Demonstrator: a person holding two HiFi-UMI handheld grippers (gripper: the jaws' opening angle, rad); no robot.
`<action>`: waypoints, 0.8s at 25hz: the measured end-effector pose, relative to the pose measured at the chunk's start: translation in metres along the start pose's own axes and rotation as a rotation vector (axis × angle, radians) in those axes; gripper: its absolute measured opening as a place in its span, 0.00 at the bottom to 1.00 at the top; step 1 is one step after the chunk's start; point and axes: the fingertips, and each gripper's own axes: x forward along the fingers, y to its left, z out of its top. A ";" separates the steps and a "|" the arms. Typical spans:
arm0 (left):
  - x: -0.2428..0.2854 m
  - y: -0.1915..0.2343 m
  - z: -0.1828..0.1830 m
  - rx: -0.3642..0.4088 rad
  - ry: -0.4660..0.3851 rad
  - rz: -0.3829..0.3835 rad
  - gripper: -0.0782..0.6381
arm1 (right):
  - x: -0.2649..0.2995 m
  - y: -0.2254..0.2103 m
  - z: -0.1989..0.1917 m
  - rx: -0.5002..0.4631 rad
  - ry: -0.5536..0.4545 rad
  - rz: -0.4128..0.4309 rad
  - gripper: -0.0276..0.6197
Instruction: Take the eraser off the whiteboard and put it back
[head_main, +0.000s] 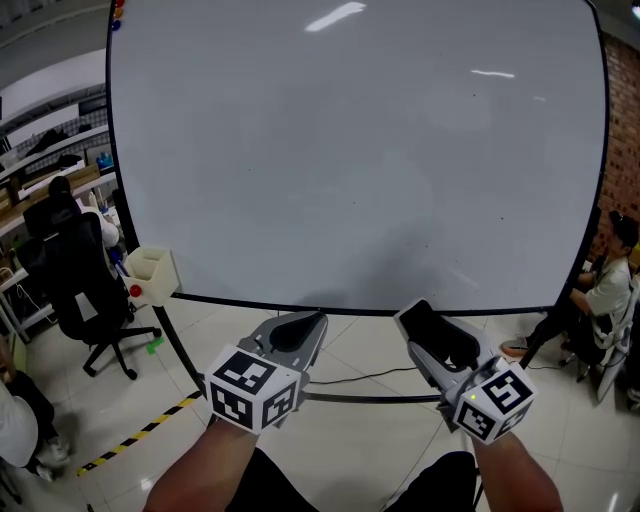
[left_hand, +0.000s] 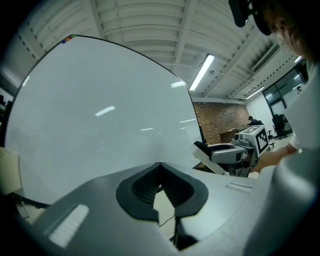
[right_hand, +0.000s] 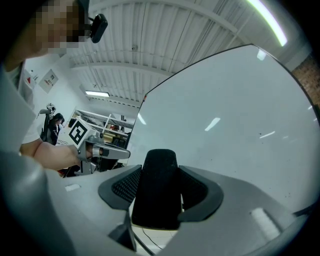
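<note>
Done: eraser (right_hand: 156, 195) is off the whiteboard (head_main: 350, 150), clamped in the right tongs (right_hand: 160, 166).
Remaining: putting it back.
Left tongs (left_hand: 160, 167): together, empty.

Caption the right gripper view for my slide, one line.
Right gripper clamping the black eraser between its jaws, held in front of the blank whiteboard.

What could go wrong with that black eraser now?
The eraser sticks out past the right tongs, so it might twist or slip when pressed to the whiteboard. It is also down by the board's bottom edge, so it could miss and drop.
</note>
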 end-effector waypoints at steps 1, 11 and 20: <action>-0.001 0.001 0.001 0.003 -0.004 0.008 0.13 | 0.000 0.001 0.000 -0.004 0.000 0.001 0.40; -0.001 0.003 0.002 -0.019 -0.017 0.005 0.13 | 0.001 0.002 -0.002 -0.015 0.009 0.001 0.40; -0.002 0.002 0.006 -0.010 -0.027 0.005 0.13 | 0.006 0.001 0.007 -0.077 0.008 -0.005 0.40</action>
